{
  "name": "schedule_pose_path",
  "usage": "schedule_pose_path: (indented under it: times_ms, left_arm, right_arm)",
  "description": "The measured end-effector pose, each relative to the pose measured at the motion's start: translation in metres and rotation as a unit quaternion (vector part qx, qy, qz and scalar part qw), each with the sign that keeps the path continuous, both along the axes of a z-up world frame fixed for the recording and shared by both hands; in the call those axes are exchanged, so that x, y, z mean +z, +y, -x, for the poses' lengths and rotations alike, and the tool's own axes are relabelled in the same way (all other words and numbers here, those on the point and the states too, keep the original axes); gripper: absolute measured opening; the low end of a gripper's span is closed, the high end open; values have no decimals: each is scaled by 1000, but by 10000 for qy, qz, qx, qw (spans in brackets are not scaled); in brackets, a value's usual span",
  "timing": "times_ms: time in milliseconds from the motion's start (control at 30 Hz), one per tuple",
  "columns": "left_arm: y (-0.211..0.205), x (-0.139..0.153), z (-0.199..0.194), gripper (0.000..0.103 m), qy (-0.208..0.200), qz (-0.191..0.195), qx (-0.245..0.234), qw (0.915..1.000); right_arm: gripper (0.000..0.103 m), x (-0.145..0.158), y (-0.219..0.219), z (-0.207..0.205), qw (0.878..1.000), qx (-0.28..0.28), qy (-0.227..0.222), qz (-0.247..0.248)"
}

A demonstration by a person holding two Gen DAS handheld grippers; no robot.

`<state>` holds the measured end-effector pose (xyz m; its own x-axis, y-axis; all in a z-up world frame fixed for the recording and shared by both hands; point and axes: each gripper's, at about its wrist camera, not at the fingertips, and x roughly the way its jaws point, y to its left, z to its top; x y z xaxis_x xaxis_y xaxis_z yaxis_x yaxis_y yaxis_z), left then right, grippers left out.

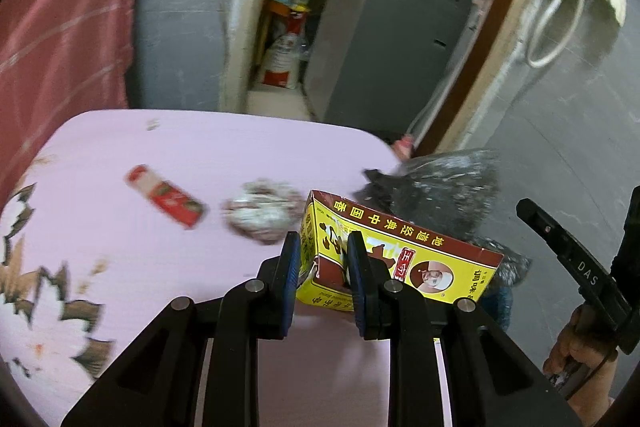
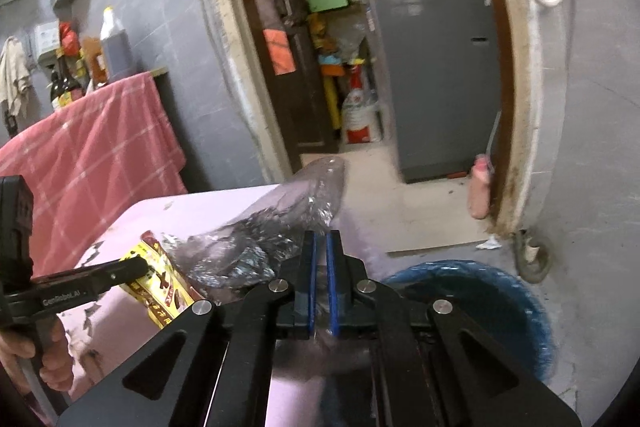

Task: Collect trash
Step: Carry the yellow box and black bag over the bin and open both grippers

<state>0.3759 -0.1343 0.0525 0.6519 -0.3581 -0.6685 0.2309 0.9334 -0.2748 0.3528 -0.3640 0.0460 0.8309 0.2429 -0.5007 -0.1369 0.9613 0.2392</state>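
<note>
My left gripper (image 1: 324,267) is shut on a yellow and red seasoning box (image 1: 404,255), which it holds tilted just above the pink table (image 1: 180,267). On the table lie a red and white packet (image 1: 166,201) and a crumpled wad (image 1: 262,211). My right gripper (image 2: 321,259) is shut on the edge of a piece of crumpled clear plastic (image 2: 276,231), which sticks up and to the left beyond the table's corner. The same plastic (image 1: 444,187) shows behind the box in the left wrist view. A bin with a blue liner (image 2: 492,291) stands on the floor below the right gripper.
A red checked cloth (image 2: 100,147) hangs over a counter with bottles at the left. Ahead, a doorway opens onto a grey cabinet (image 2: 436,75) and cluttered shelves. A pink bottle (image 2: 480,187) stands by the door frame. A hand (image 2: 52,359) holds the left gripper's handle.
</note>
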Motion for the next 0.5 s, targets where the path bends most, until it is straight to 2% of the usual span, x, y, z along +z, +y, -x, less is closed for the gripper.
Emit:
schedule_pose_path:
  times_ms: [200,500]
  left_arm:
    - [-46,-4,-6,20,-5,-80,-274,9996]
    - [-91,-16,-13,20,80,-237,-625,9977]
  right_arm:
    - [3,-1,-50,12,9991,-361,-39,-205]
    - [3,-5,-82,18,9979,-494,52,-421]
